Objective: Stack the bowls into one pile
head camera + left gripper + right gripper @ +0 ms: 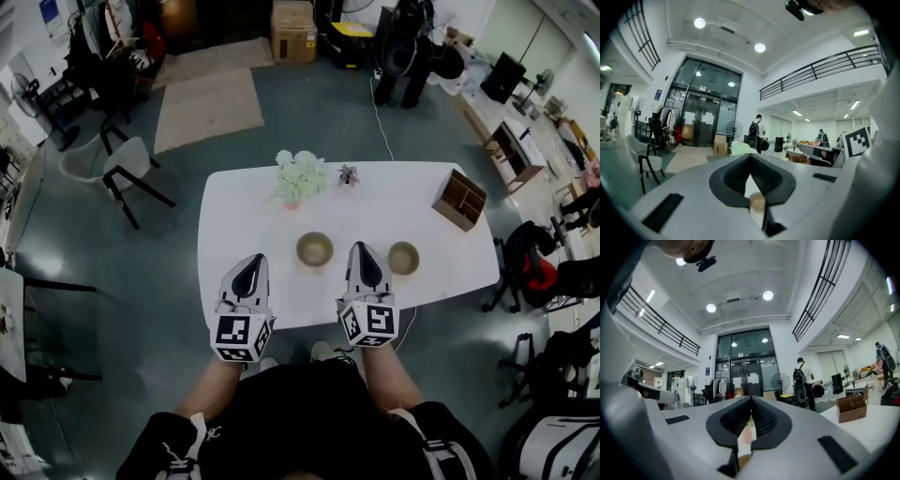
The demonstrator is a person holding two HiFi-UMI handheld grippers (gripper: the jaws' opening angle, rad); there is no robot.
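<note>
Judged step: approach to the first bowl.

The white table (pixel 253 202) is smooth, flat and round-cornered. The left gripper (pixel 251 261) and right gripper (pixel 362 251) hover over its near edge, both with jaws together and empty.

Part one gripper's jaws, clamp one rim wall, lift clear, then lower centred into the other bowl.

The middle bowl (pixel 315 248) sits ahead between the grippers. The right bowl (pixel 403 257) sits just beside the right gripper. Both are round, tan, matte and probably rigid. The pads (pixel 761 420) are black and ribbed.

Grey floor (pixel 141 281), white chair (pixel 127 161), cardboard box (pixel 292 30); glass doors (pixel 701 124), round ceiling lights (pixel 699 23).
</note>
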